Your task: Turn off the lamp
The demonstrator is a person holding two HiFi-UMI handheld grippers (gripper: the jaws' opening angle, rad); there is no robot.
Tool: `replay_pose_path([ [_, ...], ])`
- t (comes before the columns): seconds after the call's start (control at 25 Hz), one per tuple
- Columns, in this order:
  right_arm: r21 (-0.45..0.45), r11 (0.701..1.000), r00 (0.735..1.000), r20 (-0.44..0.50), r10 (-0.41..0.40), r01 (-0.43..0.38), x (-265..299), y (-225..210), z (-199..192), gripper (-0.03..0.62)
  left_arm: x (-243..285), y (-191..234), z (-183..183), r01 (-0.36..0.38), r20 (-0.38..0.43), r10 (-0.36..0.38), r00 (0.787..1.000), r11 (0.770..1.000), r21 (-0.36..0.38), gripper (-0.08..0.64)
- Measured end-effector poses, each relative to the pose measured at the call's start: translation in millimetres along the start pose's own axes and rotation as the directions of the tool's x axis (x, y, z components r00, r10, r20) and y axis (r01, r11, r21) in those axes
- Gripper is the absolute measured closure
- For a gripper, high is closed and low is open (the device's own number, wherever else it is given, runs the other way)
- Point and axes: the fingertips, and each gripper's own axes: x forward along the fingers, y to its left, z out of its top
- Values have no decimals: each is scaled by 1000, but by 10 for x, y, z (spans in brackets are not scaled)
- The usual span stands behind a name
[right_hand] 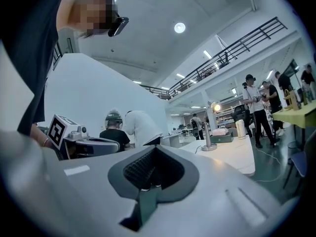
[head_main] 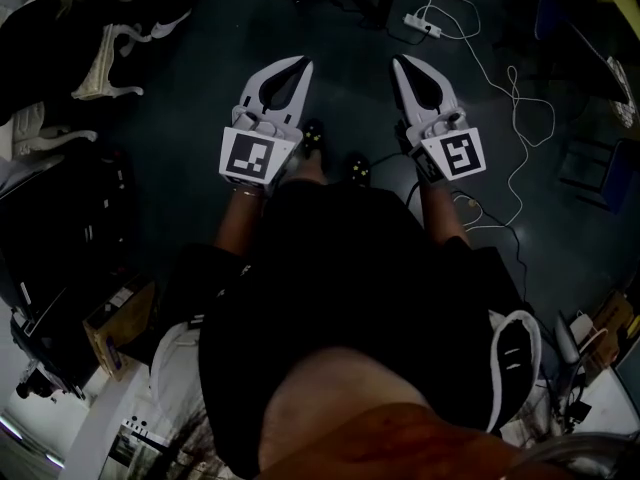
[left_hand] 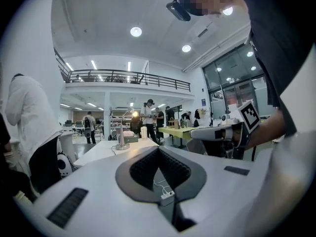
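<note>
The lamp (left_hand: 122, 132) stands far off on a white table (left_hand: 106, 149), its head lit (left_hand: 135, 114). In the right gripper view the lamp (right_hand: 208, 134) is right of centre, also glowing at its head (right_hand: 216, 107). Both grippers are well short of it, held side by side over the dark floor. My left gripper (head_main: 298, 64) is shut and empty, its tips meeting in its own view (left_hand: 159, 148). My right gripper (head_main: 401, 61) is likewise shut with nothing in it (right_hand: 155, 147). Each gripper shows in the other's view: the right one (left_hand: 222, 132), the left one (right_hand: 84, 144).
A power strip (head_main: 422, 25) with white cables (head_main: 515, 108) lies on the floor ahead. Several people stand beyond the white table, one in white close at the left (left_hand: 29, 122). A yellow-green table (left_hand: 180, 131) stands to the right of the lamp's table.
</note>
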Motion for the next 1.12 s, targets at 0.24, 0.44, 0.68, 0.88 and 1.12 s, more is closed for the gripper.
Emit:
replay_pose_path([
  [0.24,-9,1000,1000,10,-14,14,494,39,-1,609,80,568,-60,-9,-12,9,1000,1000,8,565],
  [0.44,-16,998,999,-7,-53,53,712,19,-70,609,175,807,-99,33,9,-33,999,999,18,565],
  [0.68,-13,996,996,-23,-83,83,812,-9,-136,609,291,866,-177,65,7,-65,998,998,-5,565],
  [0.88,-1,994,994,-35,-108,108,798,-84,-184,609,437,802,-189,100,11,-99,995,994,-38,565],
  [1.12,0,994,993,-44,-109,109,699,-306,-198,609,607,673,-174,100,-13,-101,995,994,-31,565],
])
